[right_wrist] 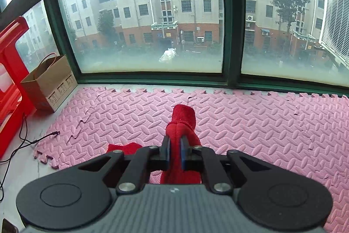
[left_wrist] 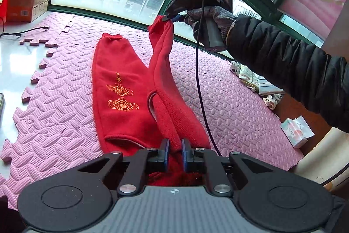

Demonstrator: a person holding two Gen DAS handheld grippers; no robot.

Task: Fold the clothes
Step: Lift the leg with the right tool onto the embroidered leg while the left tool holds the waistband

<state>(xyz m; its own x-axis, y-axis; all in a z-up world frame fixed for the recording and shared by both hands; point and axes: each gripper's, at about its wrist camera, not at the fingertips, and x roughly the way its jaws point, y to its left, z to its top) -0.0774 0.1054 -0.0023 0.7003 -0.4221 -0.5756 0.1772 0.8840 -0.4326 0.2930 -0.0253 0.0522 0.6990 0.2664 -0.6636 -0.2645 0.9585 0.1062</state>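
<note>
Your left gripper is pinching the waist end of the red pants, and your right gripper is pinching one leg's cuff, held up in the air. The other leg lies flat on the pink mat. If you pull too hard or tip sideways, the cloth could slip out and the raised leg could land crooked.
</note>
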